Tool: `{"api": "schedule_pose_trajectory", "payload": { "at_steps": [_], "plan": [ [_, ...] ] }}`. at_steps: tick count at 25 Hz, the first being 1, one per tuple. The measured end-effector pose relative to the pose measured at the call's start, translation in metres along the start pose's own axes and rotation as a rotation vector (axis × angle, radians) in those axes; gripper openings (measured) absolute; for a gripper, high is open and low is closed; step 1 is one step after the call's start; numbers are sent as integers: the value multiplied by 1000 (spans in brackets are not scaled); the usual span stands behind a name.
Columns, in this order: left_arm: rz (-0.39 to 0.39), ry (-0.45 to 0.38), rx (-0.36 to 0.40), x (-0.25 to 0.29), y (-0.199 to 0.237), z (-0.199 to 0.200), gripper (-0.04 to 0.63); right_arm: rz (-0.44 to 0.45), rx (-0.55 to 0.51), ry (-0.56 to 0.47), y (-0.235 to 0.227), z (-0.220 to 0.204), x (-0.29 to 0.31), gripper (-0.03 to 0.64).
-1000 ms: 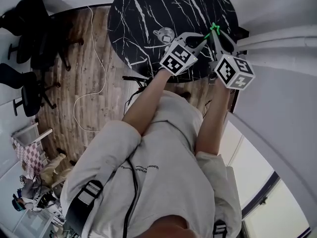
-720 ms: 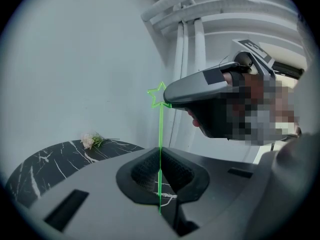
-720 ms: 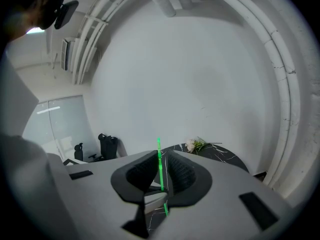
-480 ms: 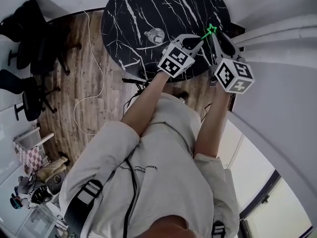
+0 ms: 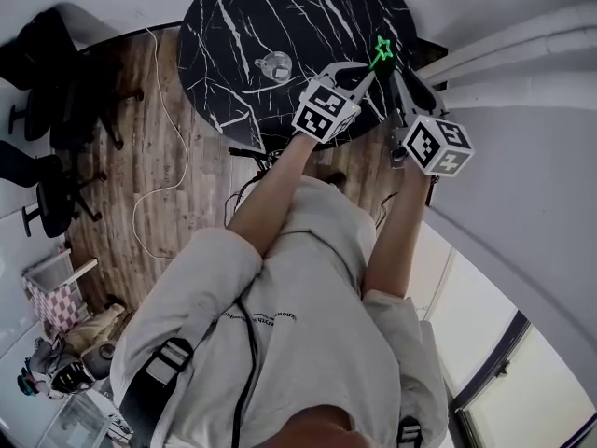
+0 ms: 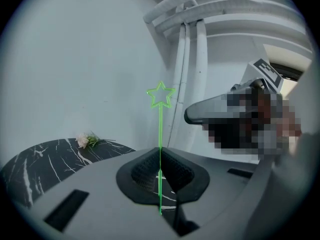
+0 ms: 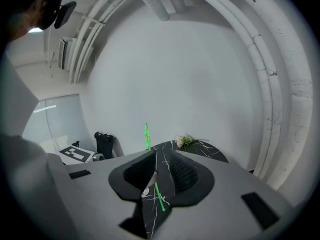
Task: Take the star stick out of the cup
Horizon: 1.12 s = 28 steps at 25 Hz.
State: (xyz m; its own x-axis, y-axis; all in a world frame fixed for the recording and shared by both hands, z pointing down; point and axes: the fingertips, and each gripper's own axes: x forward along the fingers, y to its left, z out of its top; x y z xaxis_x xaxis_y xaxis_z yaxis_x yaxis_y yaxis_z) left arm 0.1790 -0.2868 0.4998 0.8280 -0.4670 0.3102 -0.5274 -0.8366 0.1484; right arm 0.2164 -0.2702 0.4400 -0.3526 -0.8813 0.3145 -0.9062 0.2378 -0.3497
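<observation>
Over the table (image 5: 224,26), head view: the star stick (image 5: 380,52) is clear of the cup (image 5: 276,64). Left gripper view: we see the left gripper (image 6: 161,176) pinching it upright. Right gripper view: the right gripper (image 7: 155,178) has just been spreading, and the stick in its gap is untouched. With only one thin pinch, a bump could drop it.

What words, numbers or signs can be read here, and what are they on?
Sweatshirt: one line of small print across the chest, too small to read.
Two marker cubes: black-and-white square patterns only, no words.
Nothing else shows any text.
</observation>
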Motion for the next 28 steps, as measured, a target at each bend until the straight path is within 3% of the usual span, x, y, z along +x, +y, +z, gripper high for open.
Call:
{"api": "schedule_pose_trajectory", "payload": {
  "at_steps": [6,11,16,28],
  "plan": [
    [-1,-4,-19,4,-12,-2,25,-41,-6,31,-14,-23,-6,89],
    [0,10,5,6,-29,-4,25,-123,-11,-1,-29,-42,-14,87],
    [8,8,-3,7,-32,-4,25,-148,15,-12,-40,-56,-20,71],
    [22,-13,-32,4,-47,-7,25,-117,18,35,-39,-78,-34,41]
  ]
}}
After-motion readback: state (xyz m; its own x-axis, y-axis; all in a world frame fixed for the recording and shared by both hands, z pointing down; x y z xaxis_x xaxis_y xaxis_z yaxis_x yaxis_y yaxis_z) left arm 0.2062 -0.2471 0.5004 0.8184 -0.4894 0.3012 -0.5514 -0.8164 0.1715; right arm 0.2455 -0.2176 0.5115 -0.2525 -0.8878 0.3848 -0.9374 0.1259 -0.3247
